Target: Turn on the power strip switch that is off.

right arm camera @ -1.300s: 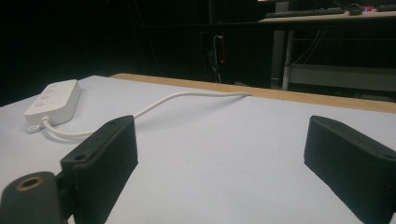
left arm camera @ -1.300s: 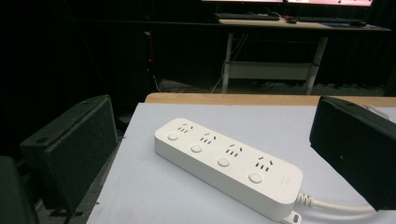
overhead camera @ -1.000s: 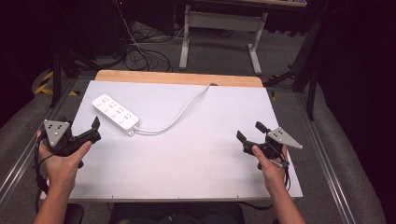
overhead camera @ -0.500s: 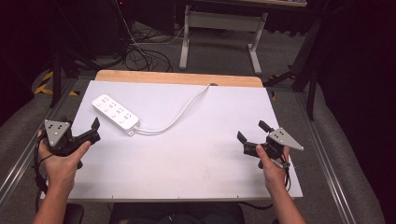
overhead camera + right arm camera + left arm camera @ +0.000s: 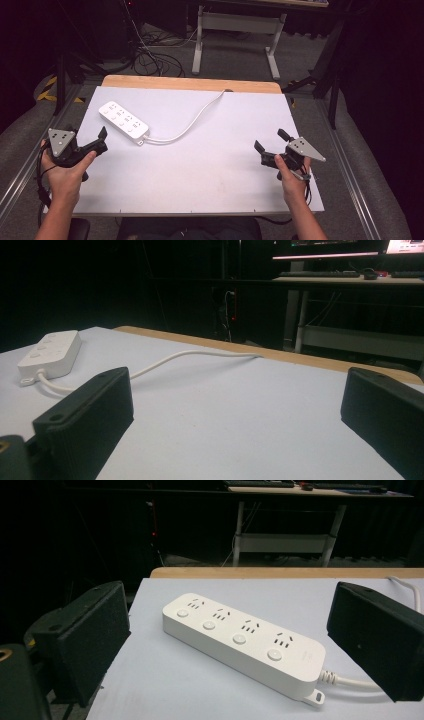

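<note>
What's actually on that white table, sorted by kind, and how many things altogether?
Power strip with its white cord: 1
Handheld grippers, left gripper and right gripper: 2
Total: 3

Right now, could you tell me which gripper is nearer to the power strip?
Left. The left gripper sits just short of the power strip, jaws open and aimed at it. The right gripper is open too, far across the table.
</note>
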Demonstrator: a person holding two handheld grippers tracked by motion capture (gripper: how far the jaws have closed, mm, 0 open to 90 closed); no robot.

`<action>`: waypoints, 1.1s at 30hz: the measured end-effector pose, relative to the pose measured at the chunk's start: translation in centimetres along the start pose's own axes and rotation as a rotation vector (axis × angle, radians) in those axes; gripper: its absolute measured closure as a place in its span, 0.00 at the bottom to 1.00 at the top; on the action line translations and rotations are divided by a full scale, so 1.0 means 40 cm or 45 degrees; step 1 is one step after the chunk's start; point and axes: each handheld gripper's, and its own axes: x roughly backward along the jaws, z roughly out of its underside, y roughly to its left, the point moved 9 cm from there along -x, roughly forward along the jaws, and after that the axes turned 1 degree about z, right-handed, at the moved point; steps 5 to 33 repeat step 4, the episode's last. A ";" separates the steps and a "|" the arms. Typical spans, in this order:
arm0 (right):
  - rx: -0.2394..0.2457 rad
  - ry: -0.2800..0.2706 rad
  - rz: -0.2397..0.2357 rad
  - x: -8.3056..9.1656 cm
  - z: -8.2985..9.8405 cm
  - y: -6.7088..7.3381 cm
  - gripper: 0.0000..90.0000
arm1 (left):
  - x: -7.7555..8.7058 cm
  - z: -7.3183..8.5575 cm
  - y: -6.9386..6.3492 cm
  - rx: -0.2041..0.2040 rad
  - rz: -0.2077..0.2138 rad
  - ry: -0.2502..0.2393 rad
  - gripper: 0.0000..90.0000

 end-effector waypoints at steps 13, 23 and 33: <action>-0.003 0.000 0.002 0.000 0.000 -0.002 0.01 | -0.001 0.003 -0.002 -0.005 0.005 0.006 0.05; -0.003 0.000 0.002 0.000 0.000 -0.002 0.01 | -0.001 0.003 -0.002 -0.005 0.005 0.006 0.05; -0.003 0.000 0.002 0.000 0.000 -0.002 0.01 | -0.001 0.003 -0.002 -0.005 0.005 0.006 0.05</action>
